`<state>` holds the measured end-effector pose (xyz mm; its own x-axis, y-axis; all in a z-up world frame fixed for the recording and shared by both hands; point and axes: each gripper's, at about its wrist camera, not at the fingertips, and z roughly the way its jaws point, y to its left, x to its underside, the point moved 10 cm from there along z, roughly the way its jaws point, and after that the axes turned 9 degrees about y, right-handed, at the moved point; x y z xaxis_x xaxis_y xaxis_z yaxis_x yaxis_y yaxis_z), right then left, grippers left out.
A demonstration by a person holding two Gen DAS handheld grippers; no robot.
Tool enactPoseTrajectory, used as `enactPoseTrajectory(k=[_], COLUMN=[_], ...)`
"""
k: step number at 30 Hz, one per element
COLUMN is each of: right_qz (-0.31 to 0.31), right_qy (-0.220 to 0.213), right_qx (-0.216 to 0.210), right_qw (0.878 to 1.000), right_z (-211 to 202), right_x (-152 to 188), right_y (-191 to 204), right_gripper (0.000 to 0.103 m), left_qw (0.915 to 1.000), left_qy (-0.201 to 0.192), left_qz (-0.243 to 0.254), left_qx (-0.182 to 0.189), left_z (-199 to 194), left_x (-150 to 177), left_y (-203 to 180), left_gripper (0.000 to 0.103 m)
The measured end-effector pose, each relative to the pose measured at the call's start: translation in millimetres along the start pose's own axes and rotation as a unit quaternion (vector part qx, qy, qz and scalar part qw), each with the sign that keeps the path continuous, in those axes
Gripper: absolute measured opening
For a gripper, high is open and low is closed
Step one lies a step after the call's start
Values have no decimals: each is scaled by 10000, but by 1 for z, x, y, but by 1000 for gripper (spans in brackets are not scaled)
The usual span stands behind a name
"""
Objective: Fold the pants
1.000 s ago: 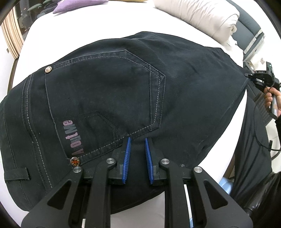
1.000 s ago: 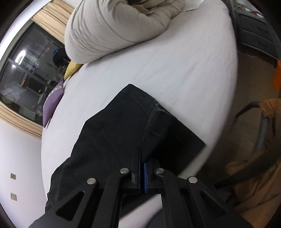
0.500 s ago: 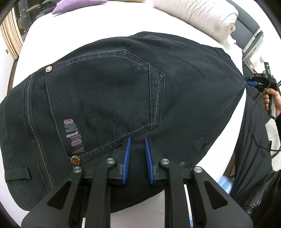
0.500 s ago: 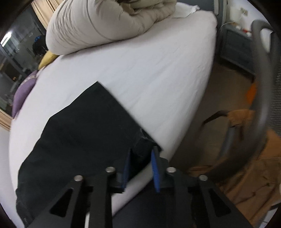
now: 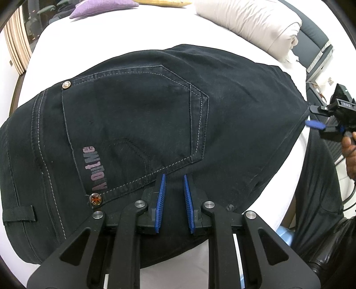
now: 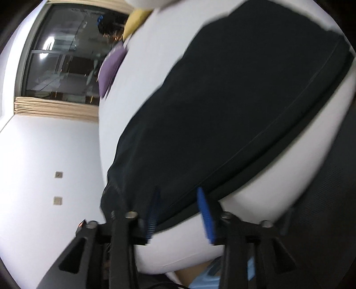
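Two tools, both w/ jaws apart, neither gripping anything. Left tool point(image 5: 173, 184): narrow-ish gap, blue pads parted, tips right over the seat of the pants point(image 5: 138, 124), just below the back pocket point(image 5: 133, 124) corner; contact w/ cloth can't be confirmed from that view. Right tool point(image 6: 178, 195): wider gap, sitting at the near edge of the pants where the fabric meets the bed point(image 6: 255, 200) edge; view is motion-blurred so touching vs just beside not clear. In left wrist view the right tool point(image 5: 311, 116) shows at far right, at the end of the dark panel, one blue pad visible, jaws parted.

Key relation: pants lie flat on the white bed, long axis running roughly left-right across left wrist view, waistband end on the left, the narrower end toward the right tool. Left tool nearer the waist/pocket end, right tool nearer the other end. Judgement: next grip prob on the right-hand end by right tool, then carry toward the waist; left tool placed to pin or take the near hem.

Pants look: black denim, back side up, light contrast stitching, printed text along pocket, two metal rivets, belt loop point(image 5: 20, 214) at left. Looks already doubled lengthwise, legs stacked (judgement). Surface mostly smooth, few shallow wrinkles. Beyond: cream duvet point(image 5: 249, 22), purple cushion point(image 5: 100, 6), window point(image 6: 64, 55).
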<state>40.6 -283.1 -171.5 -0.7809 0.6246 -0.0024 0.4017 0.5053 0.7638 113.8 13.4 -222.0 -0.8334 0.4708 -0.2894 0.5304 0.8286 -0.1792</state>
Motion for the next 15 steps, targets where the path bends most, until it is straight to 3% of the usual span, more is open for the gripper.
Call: enactPoseTrajectory(k=[7, 15], right_qz=[308, 330], right_qy=[533, 762], right_qx=[-252, -416], right_qw=[9978, 9957], right_z=[37, 55], right_x=[12, 13], right_y=[1, 3], right_gripper=[47, 47], left_qw=[9999, 9999], left_qy=[-63, -58], left_qz=[-82, -84], left_qx=[2, 0], left_z=[-5, -5], left_x=[6, 6], left_y=[4, 5], left_gripper=[17, 17])
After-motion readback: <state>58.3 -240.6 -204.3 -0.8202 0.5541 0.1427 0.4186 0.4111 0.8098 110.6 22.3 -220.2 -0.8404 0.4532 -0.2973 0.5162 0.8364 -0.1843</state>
